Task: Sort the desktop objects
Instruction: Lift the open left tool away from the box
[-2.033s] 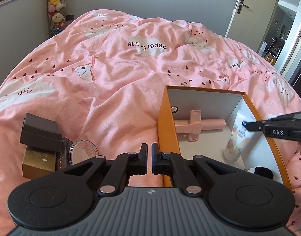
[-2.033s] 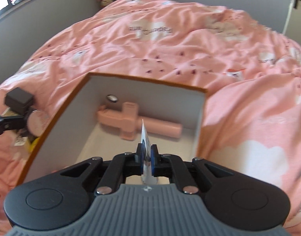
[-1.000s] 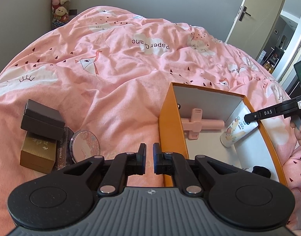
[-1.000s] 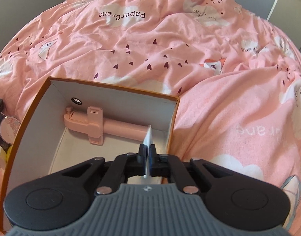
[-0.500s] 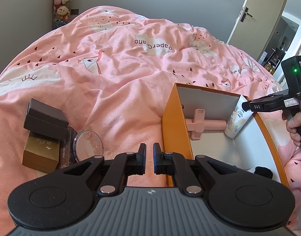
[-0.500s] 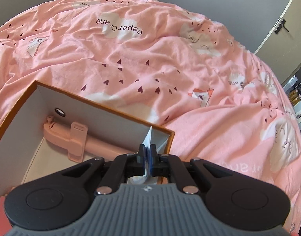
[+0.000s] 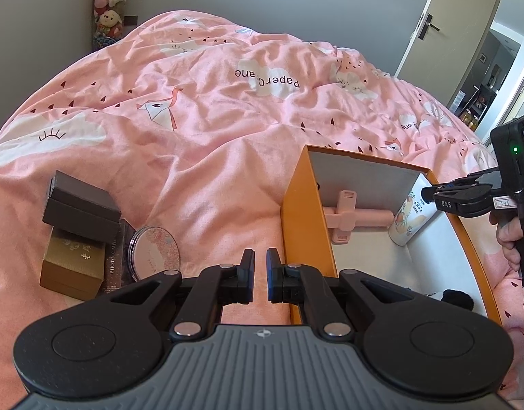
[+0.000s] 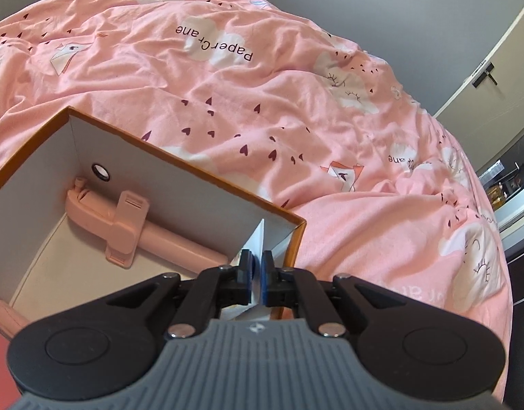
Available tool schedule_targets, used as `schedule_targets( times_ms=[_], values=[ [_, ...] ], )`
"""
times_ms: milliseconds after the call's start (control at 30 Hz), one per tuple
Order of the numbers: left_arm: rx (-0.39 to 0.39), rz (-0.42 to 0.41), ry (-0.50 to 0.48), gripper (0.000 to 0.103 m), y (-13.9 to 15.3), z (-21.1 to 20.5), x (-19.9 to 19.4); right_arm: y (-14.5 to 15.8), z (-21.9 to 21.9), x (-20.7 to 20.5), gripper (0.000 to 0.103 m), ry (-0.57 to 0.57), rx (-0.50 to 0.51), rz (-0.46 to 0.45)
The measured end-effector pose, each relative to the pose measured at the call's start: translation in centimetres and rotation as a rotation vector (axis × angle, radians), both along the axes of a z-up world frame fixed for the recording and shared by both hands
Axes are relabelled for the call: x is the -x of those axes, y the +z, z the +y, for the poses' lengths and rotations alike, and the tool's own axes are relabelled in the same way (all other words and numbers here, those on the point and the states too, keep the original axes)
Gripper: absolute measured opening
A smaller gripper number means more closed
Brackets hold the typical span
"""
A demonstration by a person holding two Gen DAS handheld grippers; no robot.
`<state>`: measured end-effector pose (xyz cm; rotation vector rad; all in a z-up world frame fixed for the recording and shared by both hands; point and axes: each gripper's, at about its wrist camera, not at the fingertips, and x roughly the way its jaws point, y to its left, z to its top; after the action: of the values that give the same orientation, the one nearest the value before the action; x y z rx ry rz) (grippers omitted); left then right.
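Observation:
An orange box [image 7: 304,218] with a white inside lies on the pink duvet. It holds a pink selfie stick [image 7: 350,218], a black fluffy item [image 7: 456,299] and a white cream tube [image 7: 410,215] that leans upright in the far right corner. My right gripper [image 8: 257,273] has its jaws a little apart around the tube's flat crimped end [image 8: 260,239]; it also shows in the left wrist view [image 7: 429,193]. My left gripper [image 7: 260,275] is shut and empty, low over the duvet just left of the box.
Left of the box sit a dark brown box [image 7: 80,205] stacked on a gold box [image 7: 74,263], a dark slim packet [image 7: 116,256] and a round floral compact [image 7: 154,253]. Plush toys [image 7: 108,7] hang in the far corner. A door [image 7: 443,24] stands at the right.
My right gripper carried the tube to the box's far right corner and stood it there. Its jaws have now parted slightly on the crimp. My left gripper stayed shut, barely moving.

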<state>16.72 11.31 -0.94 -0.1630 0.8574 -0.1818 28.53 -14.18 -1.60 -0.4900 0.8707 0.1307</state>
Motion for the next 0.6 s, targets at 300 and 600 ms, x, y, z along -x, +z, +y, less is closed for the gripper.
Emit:
schedule_targets(
  times_ms=[300,600],
  values=[
    [-0.011,-0.002,-0.012,0.006,0.2,-0.3,0.2,-0.1,-0.2,0.4,0.007,-0.006,0.002,-0.007],
    [-0.031,-0.003,-0.011,0.008,0.6,-0.5,0.6,1.0,-1.0,1.5,0.018,-0.01,-0.082,0.001]
  ],
)
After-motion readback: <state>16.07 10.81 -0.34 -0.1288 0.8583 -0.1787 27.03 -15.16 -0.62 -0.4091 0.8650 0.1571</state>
